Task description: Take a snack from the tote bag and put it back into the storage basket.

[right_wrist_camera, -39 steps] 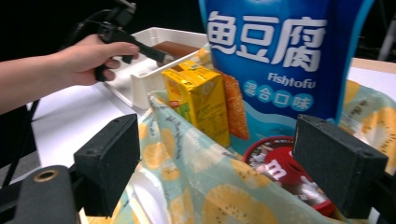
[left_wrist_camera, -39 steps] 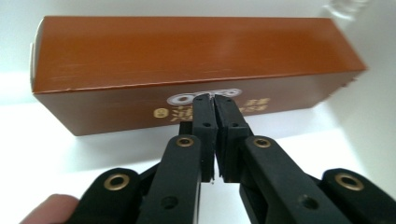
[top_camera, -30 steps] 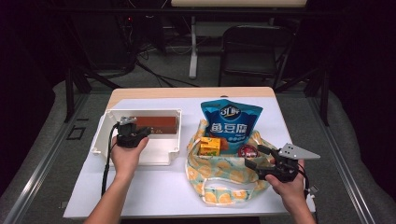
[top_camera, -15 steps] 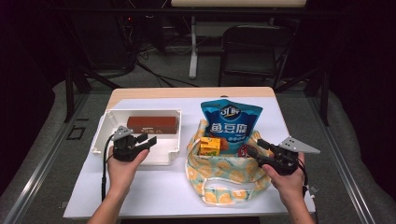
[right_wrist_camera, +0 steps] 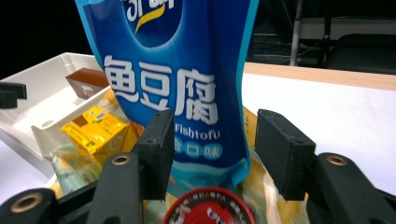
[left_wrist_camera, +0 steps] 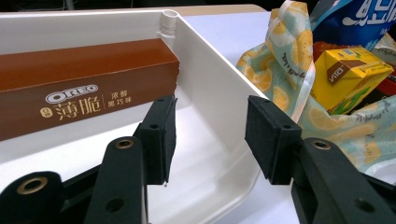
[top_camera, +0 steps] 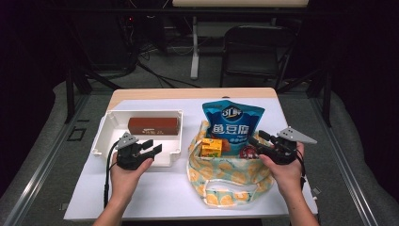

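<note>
A brown Oreo box (top_camera: pixel 154 125) (left_wrist_camera: pixel 84 88) lies in the white tray (top_camera: pixel 101 141) (left_wrist_camera: pixel 210 79). My left gripper (top_camera: pixel 153 146) (left_wrist_camera: pixel 210 135) hovers at the tray's near right edge; its jaws have just been opening and hold nothing. A lemon-print cloth bag (top_camera: pixel 226 176) (left_wrist_camera: pixel 275 70) holds a tall blue snack pouch (top_camera: pixel 233 122) (right_wrist_camera: pixel 177 70), a yellow drink carton (top_camera: pixel 211 147) (right_wrist_camera: pixel 95 130) and a red-lidded item (top_camera: pixel 247 152) (right_wrist_camera: pixel 208 210). At the bag's right rim my right gripper (top_camera: pixel 258 138) (right_wrist_camera: pixel 215 149) points at the pouch's lower edge. Its jaws have just been closing, and the pads stand apart from the pouch.
The table (top_camera: pixel 150 197) has a white cover with bare room along its front, and a wooden strip (top_camera: pixel 188 93) at the far edge. A dark chair (top_camera: pixel 254 52) and a desk leg (top_camera: pixel 194 47) stand beyond it on the floor.
The left gripper drew back from inside the tray to its near edge, jaws wider, and the Oreo box stayed in the tray. The right gripper's jaws narrowed as it rose slightly toward the pouch.
</note>
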`<action>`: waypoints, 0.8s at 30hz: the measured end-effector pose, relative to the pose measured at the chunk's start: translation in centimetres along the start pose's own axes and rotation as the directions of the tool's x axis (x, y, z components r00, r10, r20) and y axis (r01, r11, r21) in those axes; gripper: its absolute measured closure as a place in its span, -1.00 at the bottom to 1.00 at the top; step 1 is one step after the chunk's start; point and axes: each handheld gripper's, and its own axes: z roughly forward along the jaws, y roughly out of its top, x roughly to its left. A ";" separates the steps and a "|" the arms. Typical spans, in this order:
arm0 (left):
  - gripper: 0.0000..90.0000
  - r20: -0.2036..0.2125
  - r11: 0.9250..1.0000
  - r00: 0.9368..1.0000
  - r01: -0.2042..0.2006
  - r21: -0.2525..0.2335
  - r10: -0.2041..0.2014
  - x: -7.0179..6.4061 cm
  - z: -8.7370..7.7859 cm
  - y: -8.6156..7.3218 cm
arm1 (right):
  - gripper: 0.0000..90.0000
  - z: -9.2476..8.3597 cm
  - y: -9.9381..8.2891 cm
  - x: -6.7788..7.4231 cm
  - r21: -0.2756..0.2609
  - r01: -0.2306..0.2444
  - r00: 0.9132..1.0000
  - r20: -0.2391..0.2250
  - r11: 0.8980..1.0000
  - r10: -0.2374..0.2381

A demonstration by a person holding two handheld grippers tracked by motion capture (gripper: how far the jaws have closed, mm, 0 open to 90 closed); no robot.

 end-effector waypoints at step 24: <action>0.18 0.026 1.000 1.000 -0.006 0.006 0.006 -0.2 -0.2 -0.4 | 0.17 4.3 2.0 0.4 0.020 0.014 1.000 -0.026 1.000 -0.014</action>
